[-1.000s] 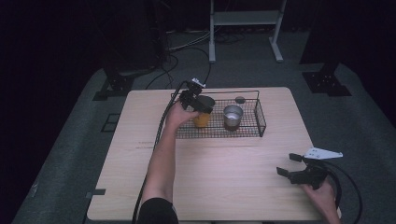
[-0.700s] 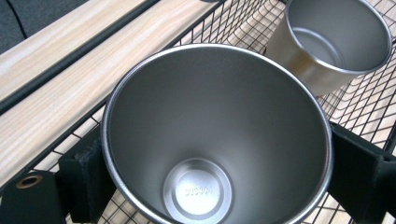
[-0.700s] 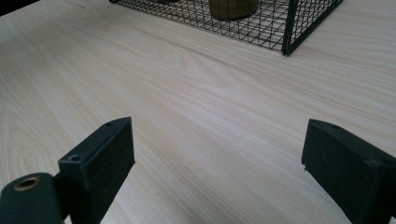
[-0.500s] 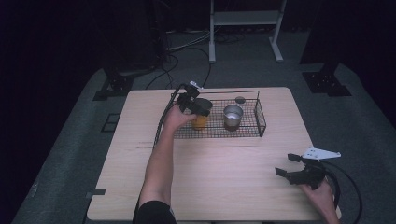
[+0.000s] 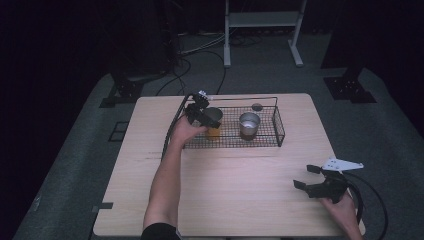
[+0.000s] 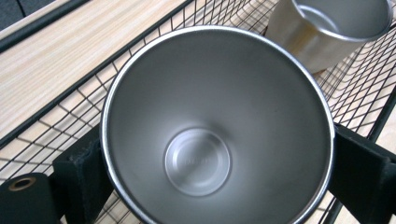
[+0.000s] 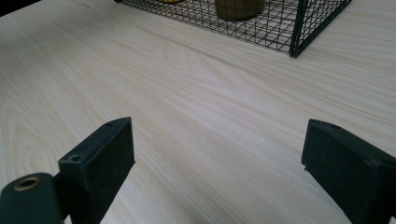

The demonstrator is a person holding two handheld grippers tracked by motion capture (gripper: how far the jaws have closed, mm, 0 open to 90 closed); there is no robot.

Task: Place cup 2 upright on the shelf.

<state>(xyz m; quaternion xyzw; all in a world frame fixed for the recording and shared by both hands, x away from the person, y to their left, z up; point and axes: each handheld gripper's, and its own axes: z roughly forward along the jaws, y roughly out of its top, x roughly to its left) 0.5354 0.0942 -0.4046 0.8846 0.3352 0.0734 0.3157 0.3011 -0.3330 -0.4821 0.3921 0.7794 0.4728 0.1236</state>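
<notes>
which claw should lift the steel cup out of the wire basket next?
Left. The left claw already has its jaws around the steel cup in the wire basket; the right claw rests open near the table's edge.

Both grippers are black: the left gripper (image 5: pixel 200 111) trails a black cable. The right gripper (image 5: pixel 311 177) carries a grey three-cornered plate; its fingers (image 7: pixel 100 161) are flat, square-edged pads.

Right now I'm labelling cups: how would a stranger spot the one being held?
Find the black wire basket on the wooden table. Two steel cups sit inside; it's the left cup, clamped by the left hand-held gripper, while its neighbour stands free.
</notes>
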